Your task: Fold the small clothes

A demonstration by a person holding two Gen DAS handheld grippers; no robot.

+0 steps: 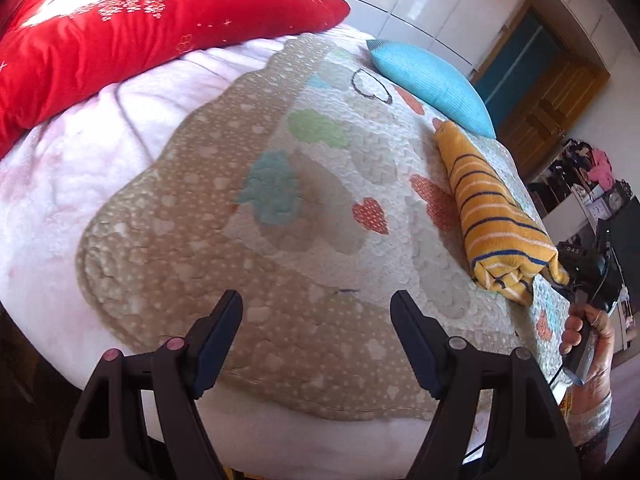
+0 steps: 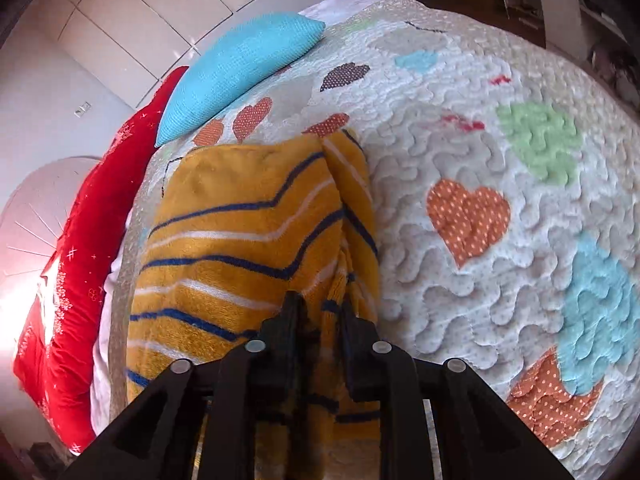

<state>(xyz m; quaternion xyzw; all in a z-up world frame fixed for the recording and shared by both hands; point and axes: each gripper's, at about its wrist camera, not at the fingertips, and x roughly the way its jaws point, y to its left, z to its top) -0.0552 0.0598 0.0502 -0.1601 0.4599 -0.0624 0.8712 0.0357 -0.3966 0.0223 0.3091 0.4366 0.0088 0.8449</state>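
A small mustard-yellow garment with navy and white stripes (image 1: 488,204) lies folded in a long narrow shape on the quilt at the right; it fills the lower left of the right wrist view (image 2: 240,240). My right gripper (image 2: 320,308) is shut on the near end of the garment, fabric pinched between its fingers; in the left wrist view it shows with the holding hand at the garment's near end (image 1: 584,276). My left gripper (image 1: 316,304) is open and empty, over bare quilt to the left of the garment.
A quilted bedspread with heart patches (image 1: 280,240) covers the bed. A red pillow (image 1: 120,28) lies at the far left, a turquoise pillow (image 1: 432,80) beyond the garment. Furniture and clutter (image 1: 592,184) stand past the bed's right edge.
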